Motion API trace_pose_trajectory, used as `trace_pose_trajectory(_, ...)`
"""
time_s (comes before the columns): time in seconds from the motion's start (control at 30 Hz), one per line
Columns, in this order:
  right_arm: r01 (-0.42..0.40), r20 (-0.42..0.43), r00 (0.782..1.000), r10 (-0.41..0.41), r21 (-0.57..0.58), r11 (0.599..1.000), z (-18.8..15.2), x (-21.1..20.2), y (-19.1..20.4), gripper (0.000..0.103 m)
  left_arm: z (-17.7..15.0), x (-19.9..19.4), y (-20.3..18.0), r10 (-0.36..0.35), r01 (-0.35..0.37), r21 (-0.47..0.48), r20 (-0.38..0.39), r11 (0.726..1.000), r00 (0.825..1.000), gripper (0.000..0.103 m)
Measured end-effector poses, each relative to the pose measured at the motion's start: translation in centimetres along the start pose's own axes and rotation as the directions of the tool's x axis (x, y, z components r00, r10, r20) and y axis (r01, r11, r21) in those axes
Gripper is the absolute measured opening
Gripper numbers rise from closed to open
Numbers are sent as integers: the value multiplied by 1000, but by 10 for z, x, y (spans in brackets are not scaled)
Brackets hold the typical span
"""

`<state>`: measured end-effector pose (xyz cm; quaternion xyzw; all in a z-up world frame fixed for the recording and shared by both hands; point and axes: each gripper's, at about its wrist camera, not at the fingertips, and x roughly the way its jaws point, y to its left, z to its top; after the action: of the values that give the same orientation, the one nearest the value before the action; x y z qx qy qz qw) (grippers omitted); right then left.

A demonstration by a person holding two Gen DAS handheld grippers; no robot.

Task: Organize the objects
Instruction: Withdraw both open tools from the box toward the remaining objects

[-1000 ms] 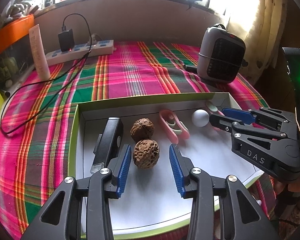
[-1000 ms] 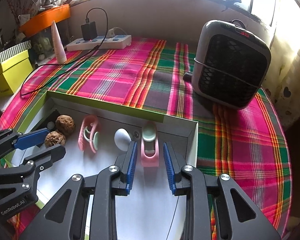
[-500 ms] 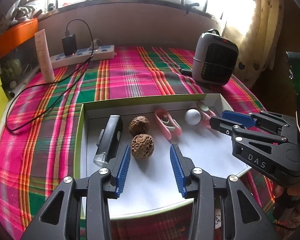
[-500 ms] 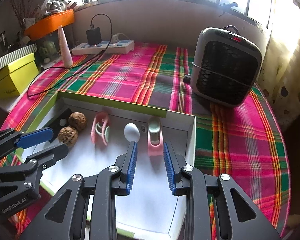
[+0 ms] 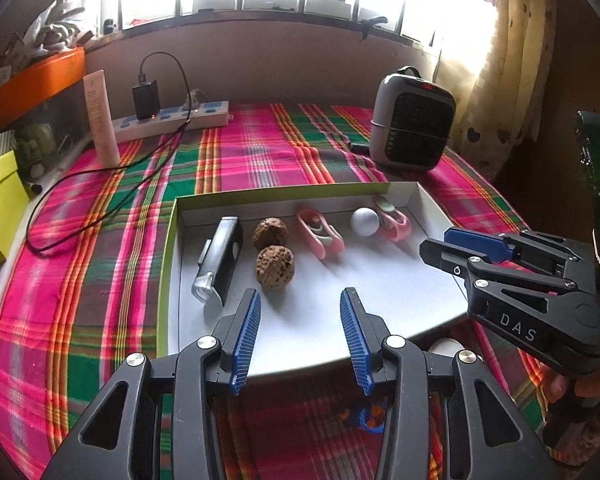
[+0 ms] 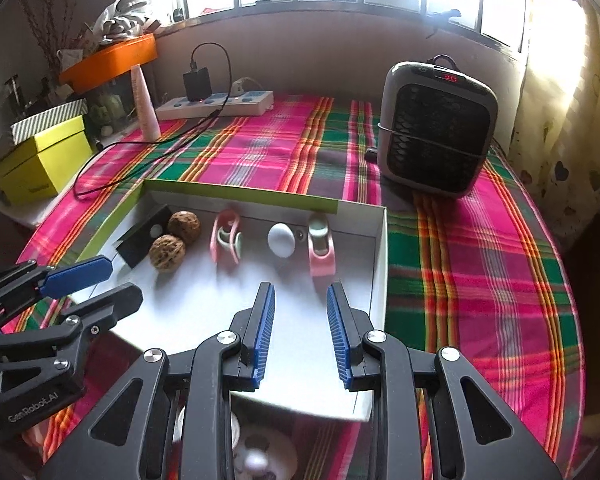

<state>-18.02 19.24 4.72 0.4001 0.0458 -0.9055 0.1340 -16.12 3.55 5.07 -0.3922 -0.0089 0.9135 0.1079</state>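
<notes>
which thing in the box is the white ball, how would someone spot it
Find the shallow white box with green outer walls on the plaid cloth. Along its far wall, the white ball sits between two pink clips. It is the only smooth, round, white item there.

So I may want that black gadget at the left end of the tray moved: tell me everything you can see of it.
The black gadget is a slim oblong block, seemingly glossy plastic, with a clear or silvery cap at its near end, a small round pale button on top and a grey clip on its side. It lies flat on the white floor of the tray, leftmost in the row, beside the two walnuts without clearly touching them. Neither gripper touches it.
</notes>
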Motion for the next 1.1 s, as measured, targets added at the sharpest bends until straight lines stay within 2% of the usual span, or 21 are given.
trace_pose_trajectory(0.53, -4, 41, 999, 3, 17, 1000, -28, -32, 2, 28, -23, -21, -8, -45, 45, -2, 14, 999, 999, 40)
trace_pose_trajectory(1.1, -57, 39, 998, 55, 43, 997, -68, -47, 1, 28, -59, -21, -16, -94, 94, 2, -41, 996, 995, 41)
